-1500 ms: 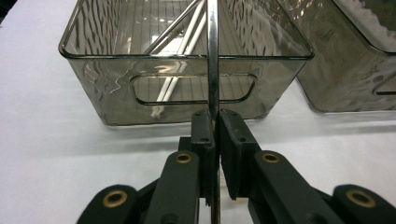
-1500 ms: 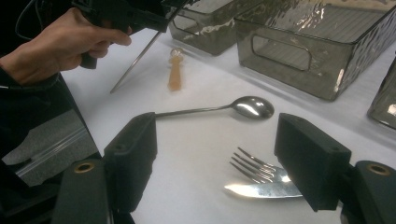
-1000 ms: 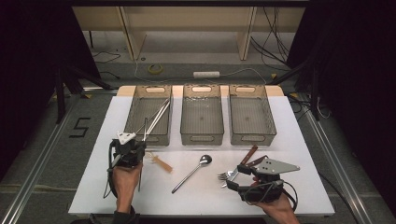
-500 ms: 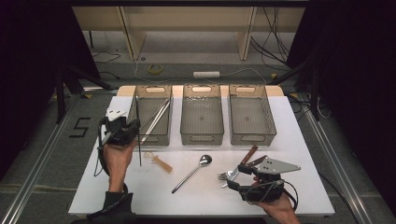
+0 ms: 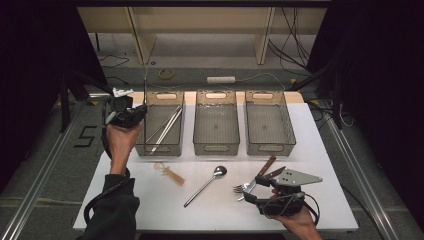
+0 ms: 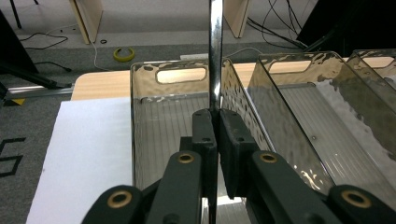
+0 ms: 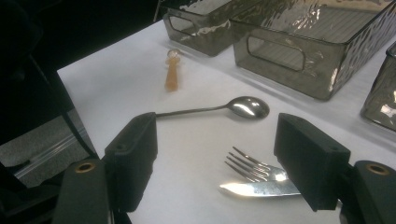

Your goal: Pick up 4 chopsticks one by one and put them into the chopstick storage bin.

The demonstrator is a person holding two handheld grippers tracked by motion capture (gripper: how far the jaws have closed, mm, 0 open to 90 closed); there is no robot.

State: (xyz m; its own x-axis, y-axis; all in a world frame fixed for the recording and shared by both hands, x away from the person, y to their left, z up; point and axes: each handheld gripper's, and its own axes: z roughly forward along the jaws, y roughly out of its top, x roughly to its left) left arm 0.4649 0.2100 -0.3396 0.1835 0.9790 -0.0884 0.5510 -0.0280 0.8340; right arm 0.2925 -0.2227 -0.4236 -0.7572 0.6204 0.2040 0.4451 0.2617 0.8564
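My left gripper is raised at the left tray's near-left corner, shut on a thin shiny metal chopstick that stands upright. In the left gripper view the jaws pinch the chopstick over the tray. More metal chopsticks lie slanted inside that tray. Low at the table's front right, my right gripper stands open. Its jaws straddle a fork and a knife blade without touching them.
Two more smoky plastic trays stand in a row to the right. On the white mat lie a spoon, a small amber-handled utensil, the fork and a wooden-handled knife.
The left hand has risen and moved away from the table's front toward the left tray, carrying the chopstick upright. The right gripper has stayed put.
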